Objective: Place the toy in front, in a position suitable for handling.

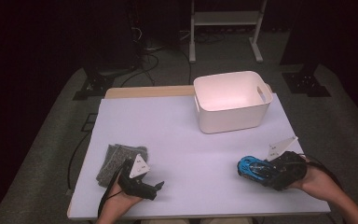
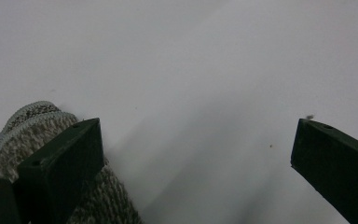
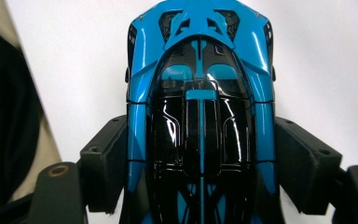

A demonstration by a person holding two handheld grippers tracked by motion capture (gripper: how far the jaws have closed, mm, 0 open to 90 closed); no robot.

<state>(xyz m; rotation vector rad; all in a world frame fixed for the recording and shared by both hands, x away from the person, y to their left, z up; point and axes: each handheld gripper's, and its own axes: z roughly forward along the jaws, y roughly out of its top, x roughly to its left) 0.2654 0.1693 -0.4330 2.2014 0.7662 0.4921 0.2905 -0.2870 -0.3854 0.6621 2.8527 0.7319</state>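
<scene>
**Blue toy car clamped in right gripper; left gripper idle beside cloth**

Left side of table: a folded grey knitted cloth (image 1: 116, 161) lies flat on the white table top (image 1: 186, 140), near the front left corner. The left gripper (image 1: 156, 188) rests low over the table just in front of and to the right of the cloth, held in the person's left hand (image 1: 121, 199), with its grey three-cornered plate (image 1: 139, 166) on top. In the left gripper view its jaws stand wide apart with bare table between them; the left-hand jaw lies over the edge of the cloth (image 2: 37, 135). Nothing is held.

Centre and back: a white rectangular plastic bin with cut-out handles (image 1: 231, 100) stands at the far edge of the table, right of centre, well apart from both grippers. Interior looks empty.

Right side: the right gripper (image 1: 261, 170), in the person's right hand (image 1: 314, 179), points leftward near the front right of the table. It grips a glossy blue and black toy sports car (image 1: 251, 167). In the right gripper view the jaws press against both flanks of the car (image 3: 200, 93) at about mid-body, nose pointing away from the camera. Whether the wheels touch the table cannot be told.
</scene>
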